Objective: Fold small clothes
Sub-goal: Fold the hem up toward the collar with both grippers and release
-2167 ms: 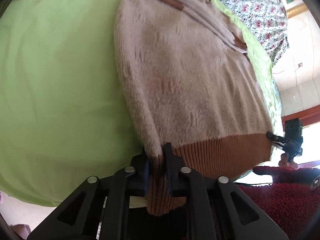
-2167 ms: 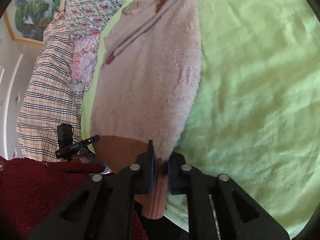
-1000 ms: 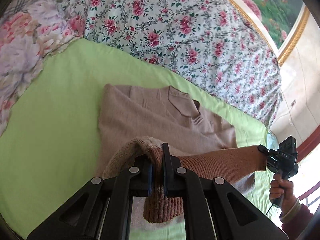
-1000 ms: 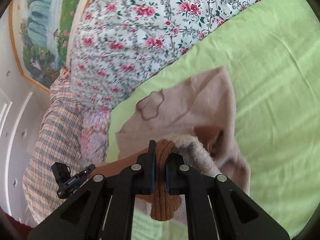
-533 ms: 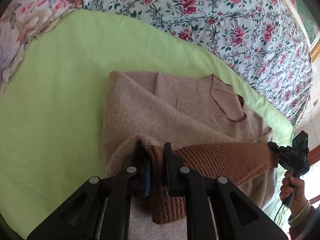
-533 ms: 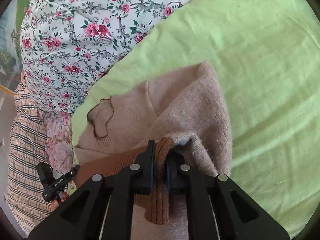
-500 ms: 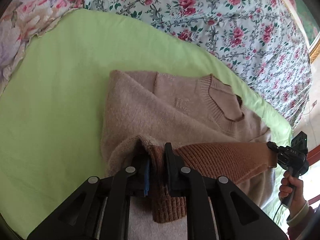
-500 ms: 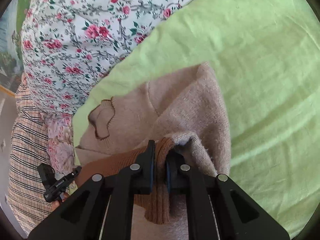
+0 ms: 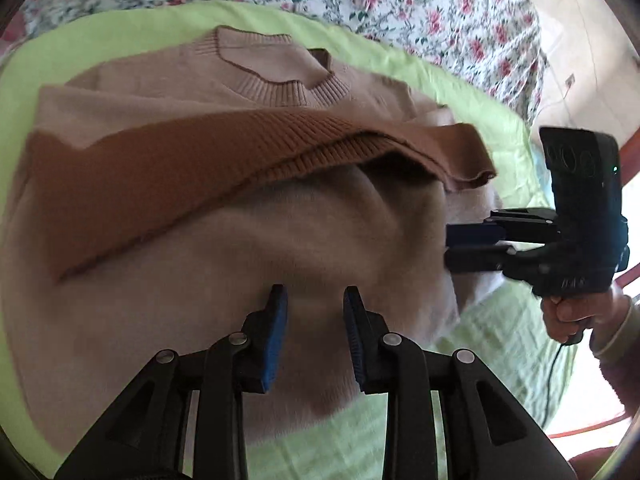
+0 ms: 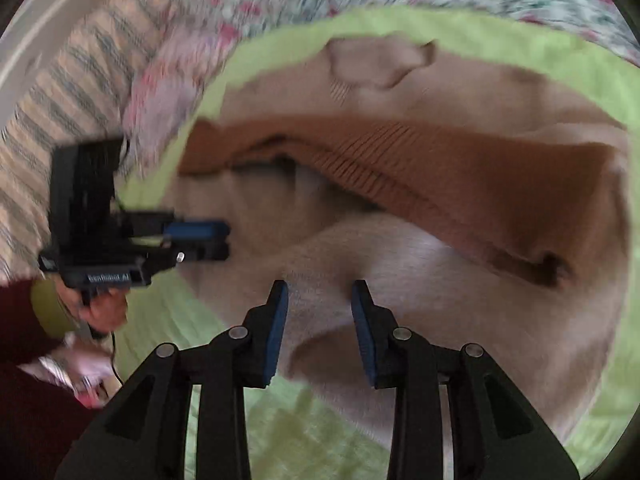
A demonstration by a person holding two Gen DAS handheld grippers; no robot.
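Observation:
A beige knit sweater (image 9: 320, 248) lies folded in half on the green sheet (image 9: 100, 36). Its brown ribbed hem (image 9: 192, 160) lies across the chest just below the collar (image 9: 280, 88). My left gripper (image 9: 314, 300) is open and empty just above the folded body. My right gripper (image 10: 320, 296) is open and empty over the same fold; the sweater (image 10: 420, 272) and hem (image 10: 460, 168) fill that blurred view. Each gripper shows in the other's view: the right one (image 9: 460, 248) at the sweater's right edge, the left one (image 10: 216, 240) at its left edge.
A floral quilt (image 9: 400, 12) runs along the far side of the bed. A plaid blanket (image 10: 60, 92) lies at the left in the right wrist view. The person's hands (image 9: 572, 312) and dark red sleeve (image 10: 24, 360) hold the grippers at the sides.
Both grippers have let go of the brown hem and opened. The hem now rests on the upper sweater near the collar. Both grippers have pulled back over the folded body.

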